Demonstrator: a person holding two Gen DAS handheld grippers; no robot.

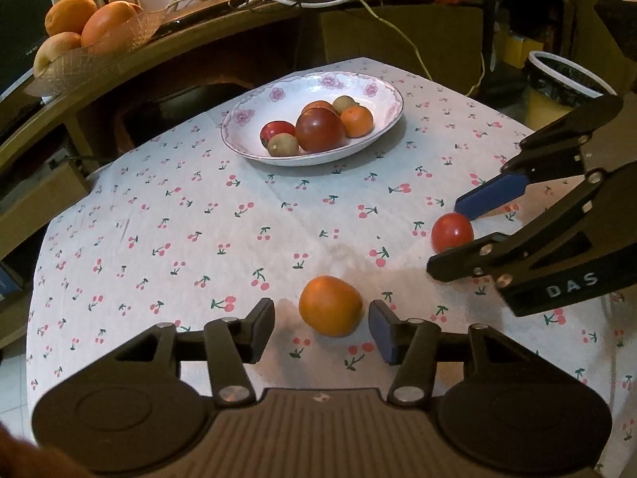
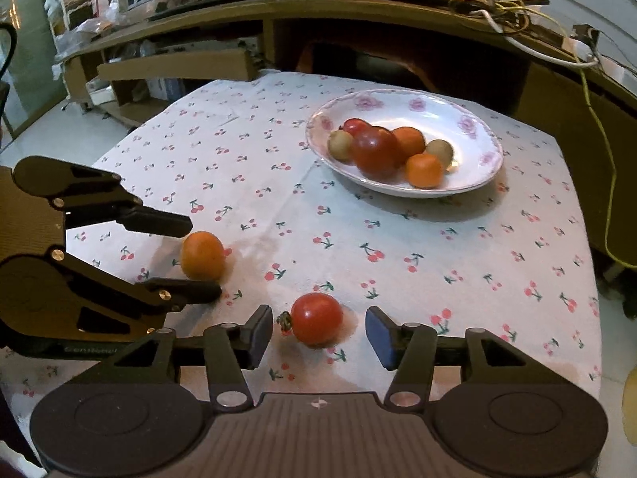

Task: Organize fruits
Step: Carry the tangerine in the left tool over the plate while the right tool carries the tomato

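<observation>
Tabletop (image 1: 199,239): draped in thin white cloth printed with small red cherries, faintly creased.

Plate (image 1: 247,119): oval, glossy white china with pink floral rim, toward far edge; holding smooth round fruits, red, orange and dull brown, touching one another.

Orange (image 1: 329,306): matte, slightly lopsided, lying on cloth near front edge between fingers of left gripper (image 1: 321,328); fingers parted wider than fruit, not pressing.

Tomato (image 2: 316,318): shiny red, round, green stem, near front edge, lying free between parted fingers of right gripper (image 2: 319,332), dark pads clear of skin.
</observation>
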